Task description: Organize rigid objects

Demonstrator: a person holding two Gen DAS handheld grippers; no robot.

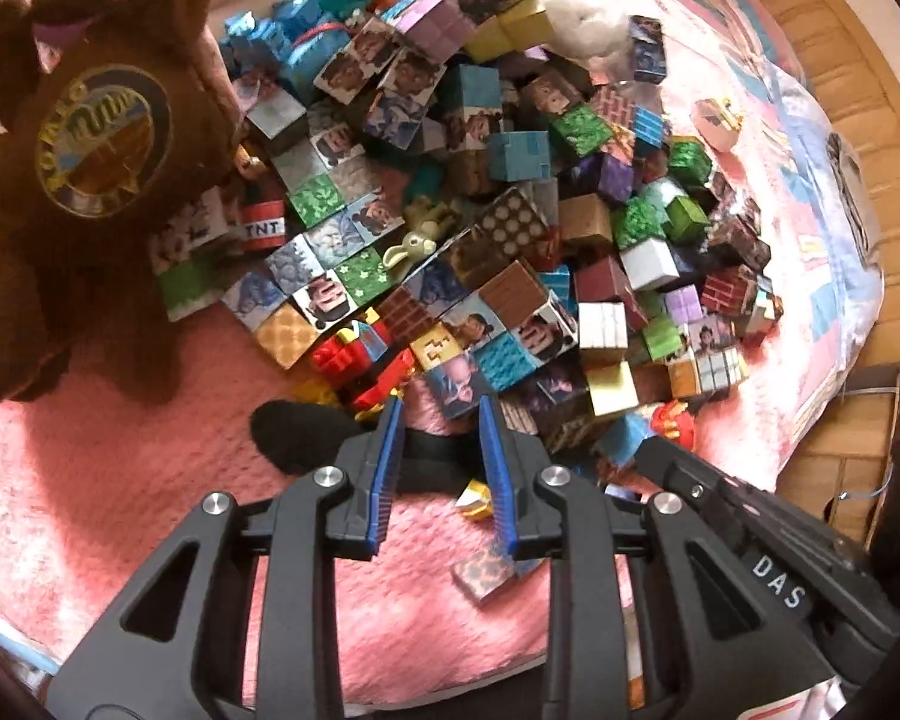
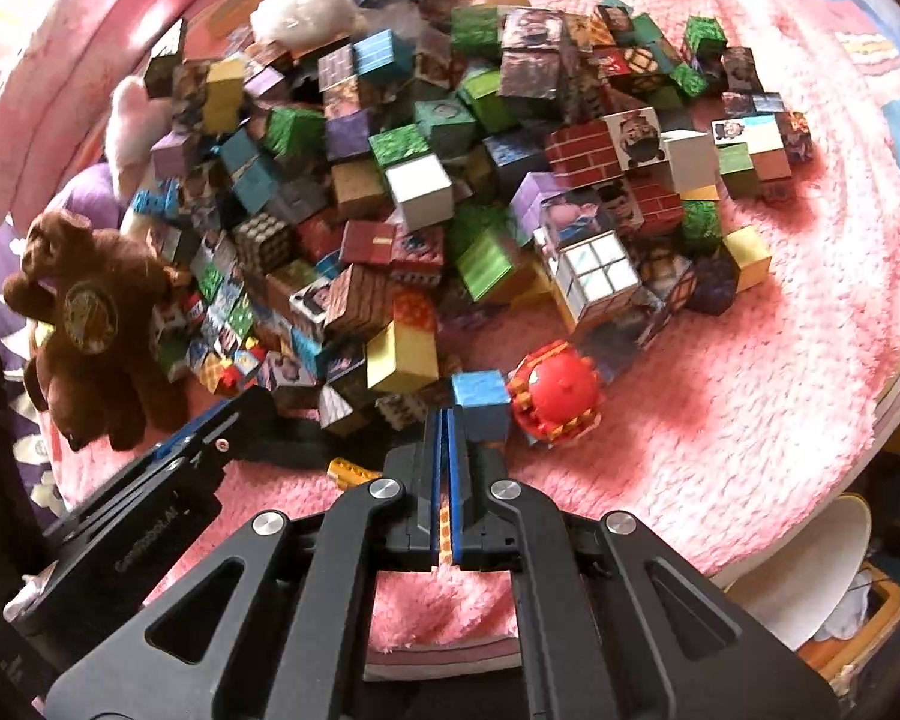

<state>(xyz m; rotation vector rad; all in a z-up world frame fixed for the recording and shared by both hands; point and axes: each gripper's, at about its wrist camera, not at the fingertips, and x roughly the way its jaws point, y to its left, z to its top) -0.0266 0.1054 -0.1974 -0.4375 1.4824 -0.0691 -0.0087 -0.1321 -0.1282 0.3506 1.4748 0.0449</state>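
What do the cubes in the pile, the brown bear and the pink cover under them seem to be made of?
Cubes: probably folded printed paper or card, with sharp creases and a slight gloss.
Brown bear: soft plush fabric, with fuzzy pile and a stitched badge.
Pink cover: fleecy, nubbly textile, matte.

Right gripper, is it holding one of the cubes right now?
No, the right gripper has its blue-lined fingers pressed together with nothing between them, just short of the blue cube at the pile's edge.
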